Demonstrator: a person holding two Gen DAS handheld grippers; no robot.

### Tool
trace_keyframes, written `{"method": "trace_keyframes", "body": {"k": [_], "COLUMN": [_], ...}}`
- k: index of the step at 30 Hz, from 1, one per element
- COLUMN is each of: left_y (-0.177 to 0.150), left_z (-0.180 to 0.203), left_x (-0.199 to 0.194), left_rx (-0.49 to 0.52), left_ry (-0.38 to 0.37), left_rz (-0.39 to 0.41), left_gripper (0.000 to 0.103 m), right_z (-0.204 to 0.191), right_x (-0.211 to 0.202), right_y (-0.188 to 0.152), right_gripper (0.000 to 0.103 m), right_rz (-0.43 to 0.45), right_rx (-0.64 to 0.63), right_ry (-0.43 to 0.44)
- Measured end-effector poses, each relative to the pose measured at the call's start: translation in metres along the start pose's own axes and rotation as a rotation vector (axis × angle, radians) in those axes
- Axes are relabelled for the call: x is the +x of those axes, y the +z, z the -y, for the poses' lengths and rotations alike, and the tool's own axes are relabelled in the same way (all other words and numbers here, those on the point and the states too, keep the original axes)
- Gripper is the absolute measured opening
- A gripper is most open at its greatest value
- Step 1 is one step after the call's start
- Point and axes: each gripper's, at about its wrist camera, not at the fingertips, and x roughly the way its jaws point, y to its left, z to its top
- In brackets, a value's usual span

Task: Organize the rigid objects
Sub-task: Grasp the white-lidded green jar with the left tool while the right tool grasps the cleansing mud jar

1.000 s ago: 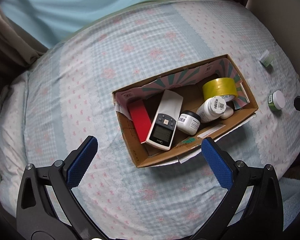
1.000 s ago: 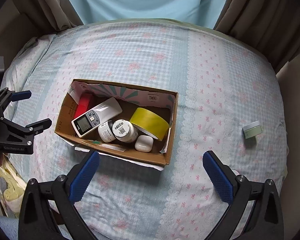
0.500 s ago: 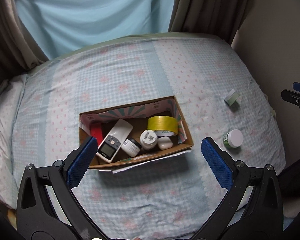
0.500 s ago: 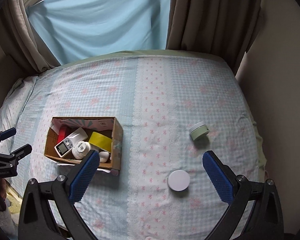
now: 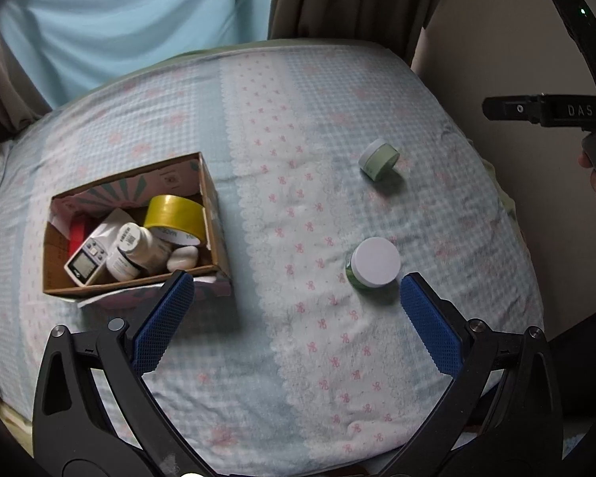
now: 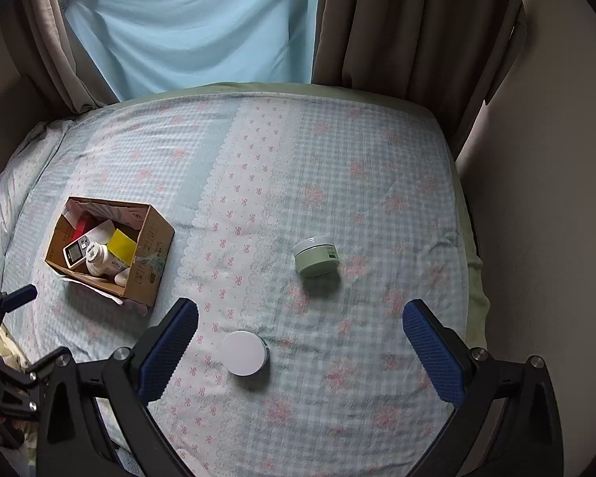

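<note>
From the left wrist view, the left claw (image 5: pixel 296 298) is spread wide and empty above the bed (image 5: pixel 258 119). The cardboard box (image 5: pixel 212 214) sits left of it, showing a yellow tape roll (image 5: pixel 173 210), a white bottle (image 5: pixel 139 244), a remote (image 5: pixel 85 262), something red (image 5: pixel 77 234) and a small white case (image 5: pixel 182 256). A white-lidded jar (image 5: pixel 373 262) stands just beside the claw's right finger; a pale green jar (image 5: pixel 378 159) lies farther off. Part of the right claw's body shows at the right edge.

The right wrist view shows the right claw (image 6: pixel 300 328) spread and empty, the white-lidded jar (image 6: pixel 245 353) between its fingers' line, the pale green jar (image 6: pixel 316 257) beyond, and the box's (image 6: pixel 151 262) outer side wall. It alone shows the blue curtain (image 6: pixel 194 28).
</note>
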Motion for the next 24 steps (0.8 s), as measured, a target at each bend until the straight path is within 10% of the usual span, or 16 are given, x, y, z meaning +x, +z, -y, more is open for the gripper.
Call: {"method": "trace_keyframes", "body": {"k": [14, 24], "left_y": [-0.042, -0.034], "left_z": [0.068, 0.083], "left_x": [0.189, 0.242], "left_rx": [-0.002, -0.007], "left_ry": [-0.115, -0.11], "left_rz": [-0.168, -0.143], "left_gripper": [0.103, 0.101], "right_z": [0.032, 0.043], "right_x": [0.182, 0.261], "right_y": [0.004, 0.0], "right_gripper": [0.103, 0.103], "right_rz": [-0.087, -0.09], "right_rx": [-0.056, -0.026], "right_ry": [0.077, 0.101]}}
